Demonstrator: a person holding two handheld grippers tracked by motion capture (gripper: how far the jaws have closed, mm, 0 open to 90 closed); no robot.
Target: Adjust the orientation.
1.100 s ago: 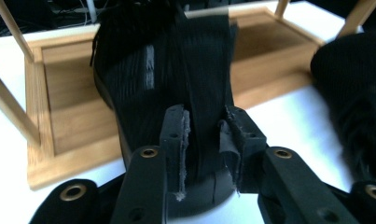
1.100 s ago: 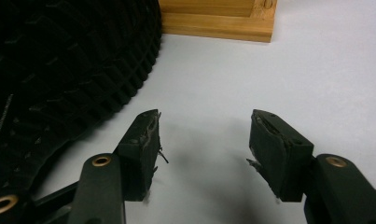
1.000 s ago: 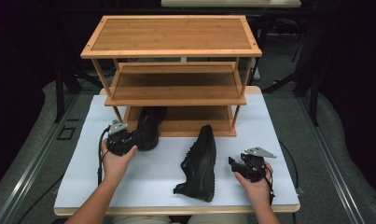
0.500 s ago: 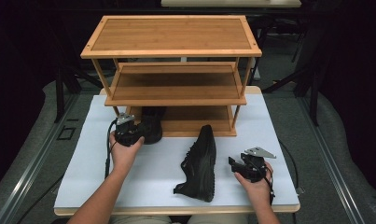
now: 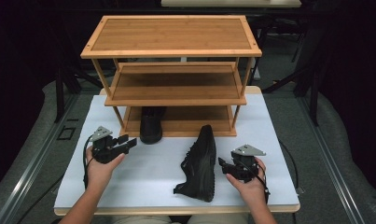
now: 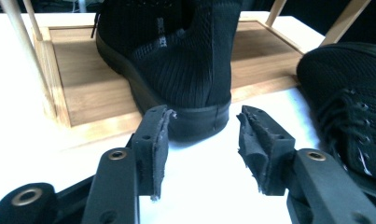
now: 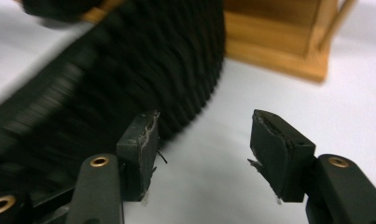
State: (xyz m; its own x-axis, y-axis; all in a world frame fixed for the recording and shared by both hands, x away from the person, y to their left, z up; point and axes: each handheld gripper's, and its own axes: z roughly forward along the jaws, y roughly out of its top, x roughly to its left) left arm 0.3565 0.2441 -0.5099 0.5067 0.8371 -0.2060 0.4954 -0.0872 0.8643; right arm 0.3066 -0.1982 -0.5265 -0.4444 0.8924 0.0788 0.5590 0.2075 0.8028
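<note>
Left gripper [image 5: 128,141] jaws just opening, empty; right gripper [image 5: 223,164] jaws apart.

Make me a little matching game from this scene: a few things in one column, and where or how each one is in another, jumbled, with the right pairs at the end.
Things:
1. shoe on the rack
2. shoe on the table
3. left gripper
4. top shelf

Places or states:
A. lying on its side on the white tabletop
B. bare wood, nothing on it
C. standing on the bottom shelf, heel toward the person
D. jaws apart, just behind a shoe's heel, having just been opening

Pairs: 1-C, 2-A, 3-D, 4-B
</note>
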